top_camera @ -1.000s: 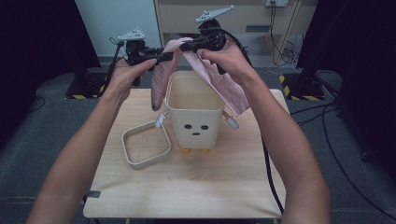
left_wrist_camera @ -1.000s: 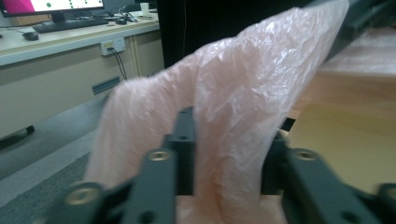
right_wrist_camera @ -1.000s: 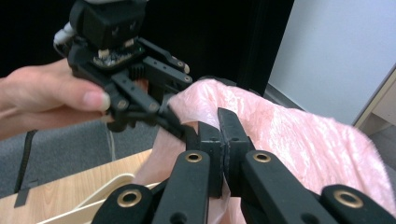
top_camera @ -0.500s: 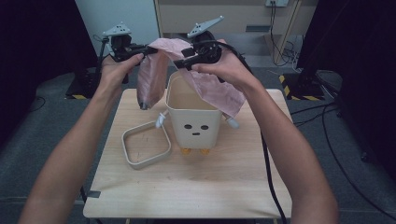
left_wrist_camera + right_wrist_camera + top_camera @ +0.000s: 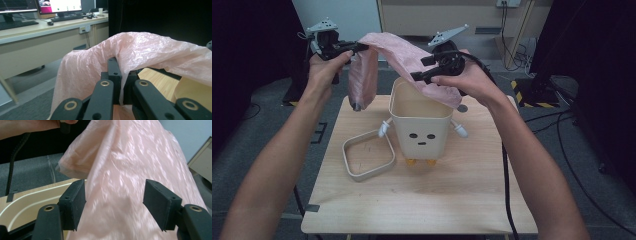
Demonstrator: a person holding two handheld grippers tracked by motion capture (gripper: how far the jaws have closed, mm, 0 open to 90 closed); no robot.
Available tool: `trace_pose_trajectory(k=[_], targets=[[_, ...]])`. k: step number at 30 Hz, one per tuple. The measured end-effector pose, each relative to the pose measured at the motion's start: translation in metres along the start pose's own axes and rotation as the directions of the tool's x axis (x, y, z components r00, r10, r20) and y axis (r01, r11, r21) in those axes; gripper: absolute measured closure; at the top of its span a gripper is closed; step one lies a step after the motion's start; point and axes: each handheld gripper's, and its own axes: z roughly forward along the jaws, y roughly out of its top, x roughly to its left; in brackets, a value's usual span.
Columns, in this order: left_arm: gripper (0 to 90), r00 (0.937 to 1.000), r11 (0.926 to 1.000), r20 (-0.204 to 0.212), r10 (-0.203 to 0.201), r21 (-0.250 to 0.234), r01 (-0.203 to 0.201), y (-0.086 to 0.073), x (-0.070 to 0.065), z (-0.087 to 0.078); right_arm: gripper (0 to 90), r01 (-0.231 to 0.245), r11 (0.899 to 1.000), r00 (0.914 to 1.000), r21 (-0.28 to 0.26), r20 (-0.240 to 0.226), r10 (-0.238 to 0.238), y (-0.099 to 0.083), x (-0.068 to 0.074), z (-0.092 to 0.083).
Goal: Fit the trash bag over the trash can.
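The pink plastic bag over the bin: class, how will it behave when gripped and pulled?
The pink plastic bag is probably floppy: it sags between the left gripper and the bin. Likely very light, being thin and crinkled. Its glossy film may slip from the fingers.

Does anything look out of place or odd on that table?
The ring frame lies flat beside the bin instead of on its rim. The pink bag is held up, draped half over the bin's opening, not yet inside it.

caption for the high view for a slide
Left gripper pinches a pink bag over the bin; right gripper open.
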Motion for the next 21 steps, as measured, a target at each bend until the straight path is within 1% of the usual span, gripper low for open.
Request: trace_pose_trajectory(k=[1, 6, 8, 10, 12, 15, 18, 21], targets=[[88.6, 1.0000, 1.0000, 0.005, 0.006, -0.005, -0.005, -0.001, 0.003, -0.001, 33.9, -0.004, 1.000, 1.0000, 0.001, 0.003, 0.004, -0.001, -0.001, -0.001], [88.9, 0.9995, 0.9997, 0.024, 0.020, -0.013, -0.020, -0.002, 0.010, -0.007, 33.0, -0.013, 1.000, 0.9987, -0.007, 0.050, 0.013, -0.005, -0.009, -0.012], [88.9, 0.9987, 0.9993, 0.041, 0.030, -0.021, -0.029, -0.001, 0.013, -0.010, 31.6, -0.019, 1.000, 0.9972, -0.002, 0.072, 0.020, -0.007, -0.013, -0.015], [88.9, 0.9983, 0.9989, 0.045, 0.038, -0.029, -0.037, -0.001, 0.015, -0.013, 29.2, -0.014, 1.000, 0.9952, 0.023, 0.097, 0.012, -0.011, -0.017, -0.015], [89.0, 0.9979, 0.9985, 0.044, 0.047, -0.031, -0.046, -0.001, 0.017, -0.015, 28.4, -0.027, 0.999, 0.9942, 0.029, 0.105, 0.024, -0.015, -0.021, -0.015], [88.9, 0.9978, 0.9984, 0.054, 0.037, -0.044, -0.034, -0.002, 0.019, -0.017, 27.8, -0.049, 0.997, 0.9921, 0.063, 0.118, 0.041, -0.026, -0.027, -0.010], [88.9, 0.9977, 0.9983, 0.059, 0.032, -0.050, -0.029, -0.003, 0.019, -0.017, 29.2, -0.074, 0.991, 0.9885, 0.109, 0.139, 0.058, -0.037, -0.032, -0.003], [88.9, 0.9974, 0.9980, 0.060, 0.040, -0.051, -0.037, -0.004, 0.017, -0.016, 31.0, -0.090, 0.985, 0.9855, 0.150, 0.156, 0.066, -0.046, -0.035, 0.006]])
